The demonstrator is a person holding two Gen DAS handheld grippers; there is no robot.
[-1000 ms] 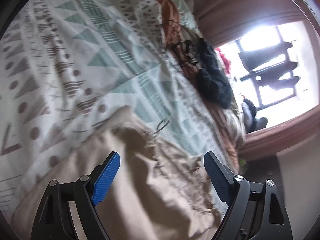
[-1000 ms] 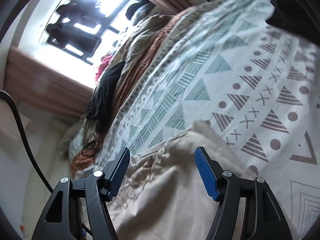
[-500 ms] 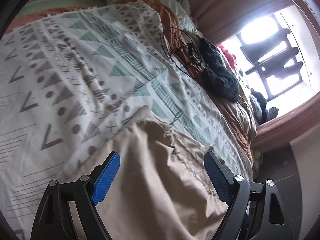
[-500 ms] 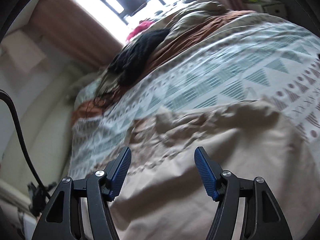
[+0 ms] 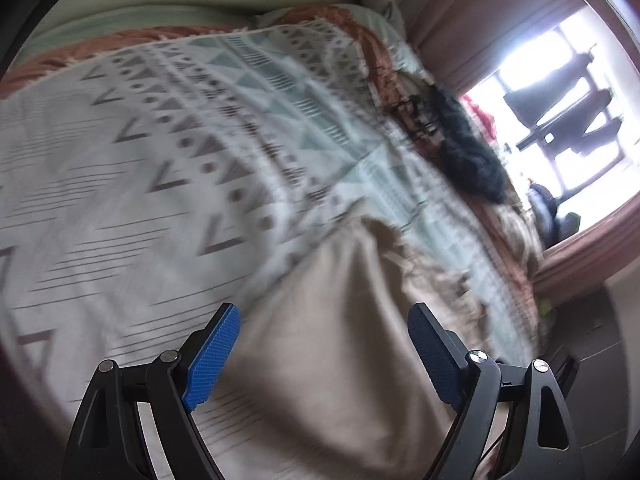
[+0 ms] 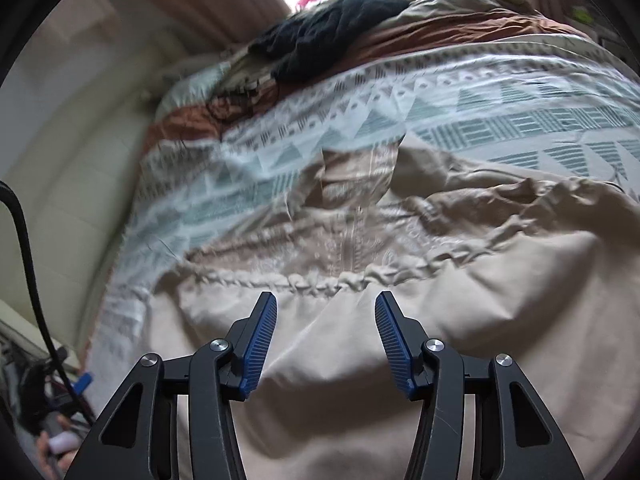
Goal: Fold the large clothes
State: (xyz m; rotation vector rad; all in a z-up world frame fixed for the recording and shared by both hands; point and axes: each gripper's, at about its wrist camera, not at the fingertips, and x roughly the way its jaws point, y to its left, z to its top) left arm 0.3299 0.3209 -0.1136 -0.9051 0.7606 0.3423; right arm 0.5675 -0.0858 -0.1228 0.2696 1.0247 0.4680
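A large beige garment (image 6: 400, 272) lies spread on a bed, with an embroidered chest panel and a gathered seam across it. It also shows in the left wrist view (image 5: 340, 320), blurred. My right gripper (image 6: 326, 344) is open and empty above the plain cloth just below the seam. My left gripper (image 5: 324, 352) is open and empty above the garment's left side, near where the cloth meets the bedspread.
The bed has a white bedspread (image 5: 160, 160) with grey and green triangles, also in the right wrist view (image 6: 480, 112). A black knitted item (image 6: 328, 36) and rust and tan bedding (image 6: 440, 40) lie at the far side by a bright window (image 5: 560, 92). A black cable (image 6: 24, 240) hangs at left.
Both grippers have drawn back and turned over the garment. The right view now faces the embroidered chest panel, and its jaws stand a little narrower than before. Both grippers stay empty.
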